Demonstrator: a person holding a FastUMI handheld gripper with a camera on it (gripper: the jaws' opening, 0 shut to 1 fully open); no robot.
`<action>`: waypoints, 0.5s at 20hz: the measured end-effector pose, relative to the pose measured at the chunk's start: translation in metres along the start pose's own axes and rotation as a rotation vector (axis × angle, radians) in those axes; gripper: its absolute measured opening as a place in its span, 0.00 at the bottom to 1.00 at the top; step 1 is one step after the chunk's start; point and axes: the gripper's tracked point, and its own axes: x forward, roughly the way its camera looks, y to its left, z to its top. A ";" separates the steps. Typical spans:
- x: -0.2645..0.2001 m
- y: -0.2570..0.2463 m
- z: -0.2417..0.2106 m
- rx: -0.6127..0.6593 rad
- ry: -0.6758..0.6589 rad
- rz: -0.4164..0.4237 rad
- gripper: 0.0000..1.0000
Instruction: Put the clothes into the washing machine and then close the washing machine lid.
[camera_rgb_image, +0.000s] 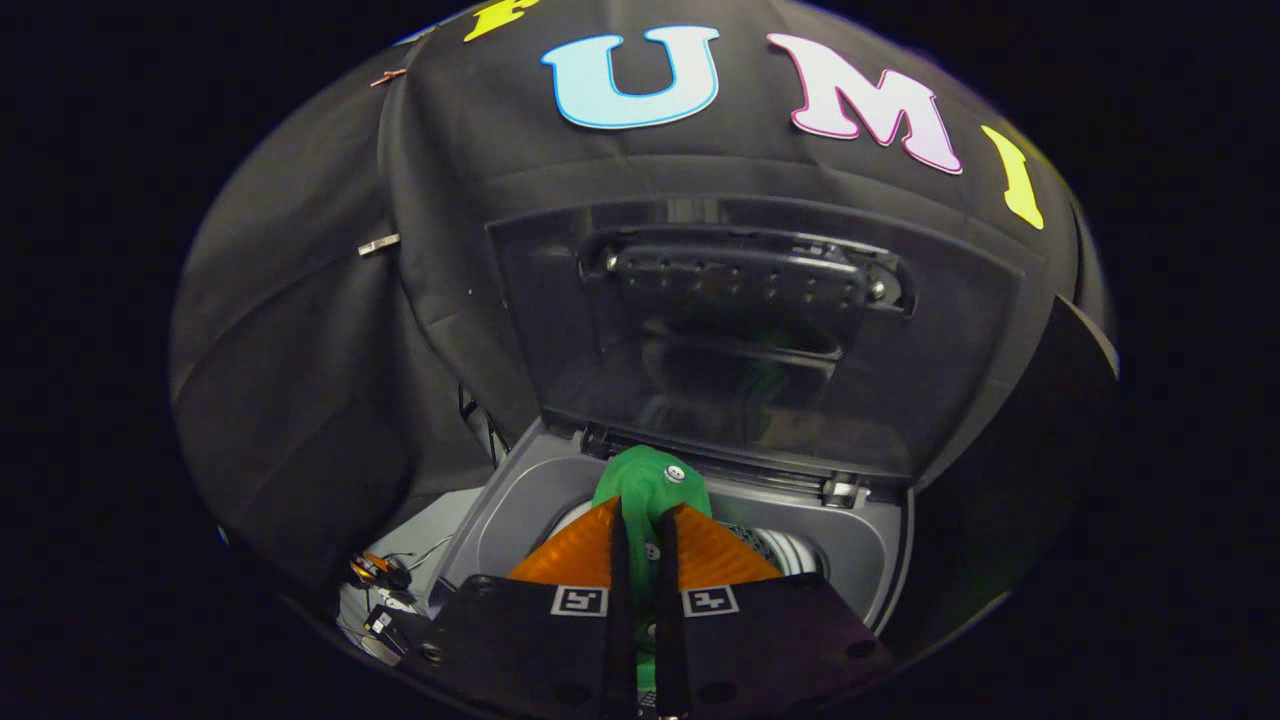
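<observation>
A green garment with white buttons (648, 485) is pinched between my two orange fingers (575, 555), bulging out ahead of their tips. My gripper (641, 520) is shut on it and hangs above the round drum opening (790, 548) of the grey top-loading washing machine (520, 500). The machine's dark see-through lid (740, 330) stands upright, open, just beyond the fingers; a faint green reflection of the cloth shows in it. Most of the drum is hidden behind the fingers and the gripper body.
Black cloth walls close in behind and to both sides of the machine. To the left of the machine, on a pale surface, lie some cables and small devices (385, 590). A dark panel (1075, 370) stands at the right.
</observation>
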 end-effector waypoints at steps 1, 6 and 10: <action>0.003 0.001 -0.001 0.007 0.000 -0.010 0.13; 0.030 -0.004 -0.015 -0.017 0.001 -0.047 0.14; 0.042 -0.019 -0.027 -0.037 -0.010 -0.077 0.18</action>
